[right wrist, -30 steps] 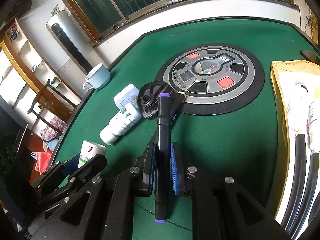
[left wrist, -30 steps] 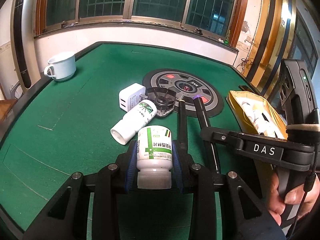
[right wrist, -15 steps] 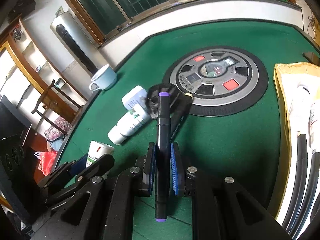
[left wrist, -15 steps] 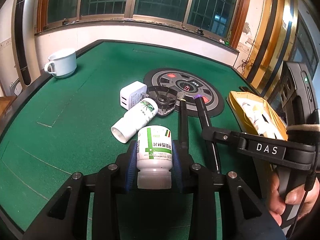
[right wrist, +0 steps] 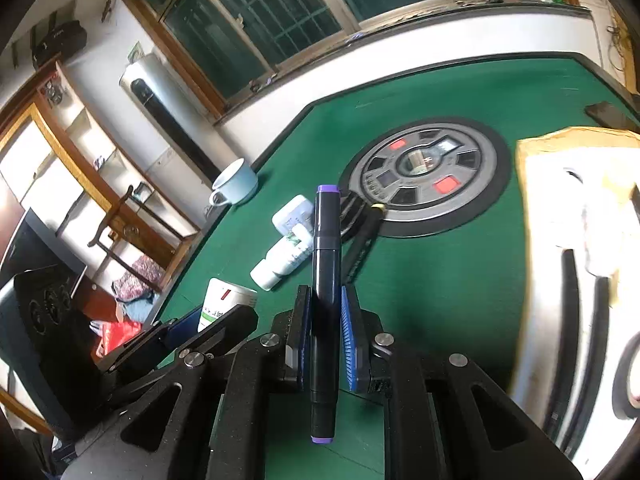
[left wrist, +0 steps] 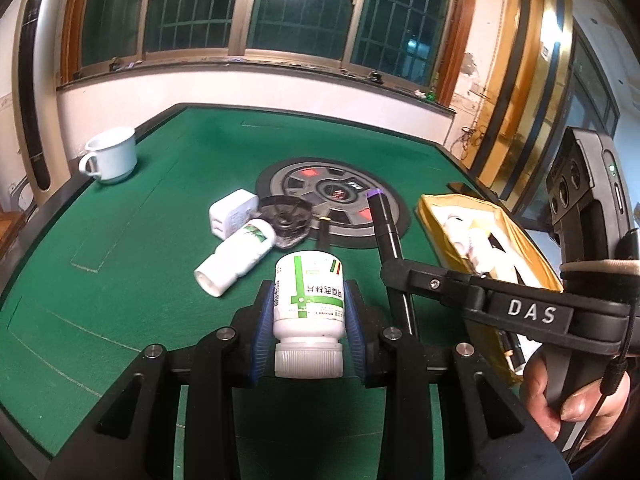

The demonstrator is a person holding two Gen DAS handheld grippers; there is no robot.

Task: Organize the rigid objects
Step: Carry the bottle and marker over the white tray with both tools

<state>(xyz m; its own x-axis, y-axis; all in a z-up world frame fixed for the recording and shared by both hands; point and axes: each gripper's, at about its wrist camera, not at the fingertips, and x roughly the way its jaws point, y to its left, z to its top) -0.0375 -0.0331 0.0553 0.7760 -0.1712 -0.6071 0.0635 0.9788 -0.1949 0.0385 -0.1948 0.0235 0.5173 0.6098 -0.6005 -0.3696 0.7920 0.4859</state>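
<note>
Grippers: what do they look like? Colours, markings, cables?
Both are matte black plastic with silver screws and triangular cut-outs. The left gripper and right gripper have ribbed blue pads. In the left view, the right one's bar reads "DAS", a thin black cable hangs beside the hand, and a dark sleeve shows.

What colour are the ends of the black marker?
Purple, on both ends of the marker; clearest in the right wrist view.

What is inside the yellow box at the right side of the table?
In the yellow box there are white tubes or bottles and black cables. The right gripper's arm covers the nearer part, and the box bottom is hidden.
</note>
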